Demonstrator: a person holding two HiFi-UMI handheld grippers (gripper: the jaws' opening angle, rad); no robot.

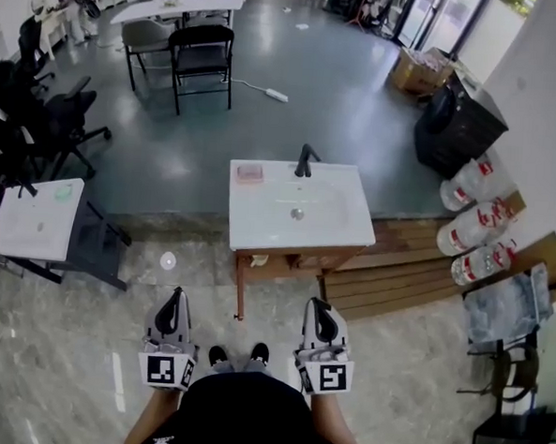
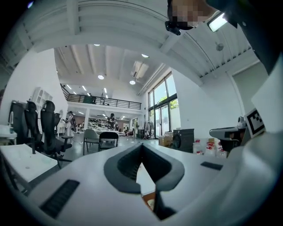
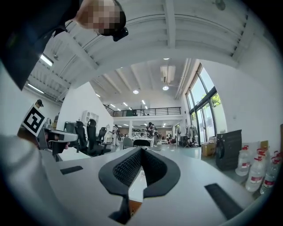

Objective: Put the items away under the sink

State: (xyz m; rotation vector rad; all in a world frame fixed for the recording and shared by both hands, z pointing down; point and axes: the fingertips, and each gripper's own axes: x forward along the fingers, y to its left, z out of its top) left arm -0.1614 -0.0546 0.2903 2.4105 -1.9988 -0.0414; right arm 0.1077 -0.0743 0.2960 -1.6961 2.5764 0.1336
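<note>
A white sink (image 1: pixel 259 229) with a black faucet (image 1: pixel 305 160) stands on a wooden cabinet (image 1: pixel 285 261) a step ahead of me. A small pink item (image 1: pixel 250 172) lies at its back left corner. The space under the sink is mostly hidden by the basin top. My left gripper (image 1: pixel 174 296) and right gripper (image 1: pixel 318 308) are held low near my body, short of the sink and pointing toward it. In the left gripper view the left gripper (image 2: pixel 142 145) has its jaws meeting at the tip, with nothing held. In the right gripper view the right gripper (image 3: pixel 141 150) looks the same.
A second white stand (image 1: pixel 34 220) with a green item (image 1: pixel 64 192) is at the left, with black office chairs (image 1: pixel 40 117) behind it. Wooden boards (image 1: pixel 397 271) lie right of the sink. Large water bottles (image 1: pixel 475 224) and a black cabinet (image 1: pixel 458 124) line the right wall.
</note>
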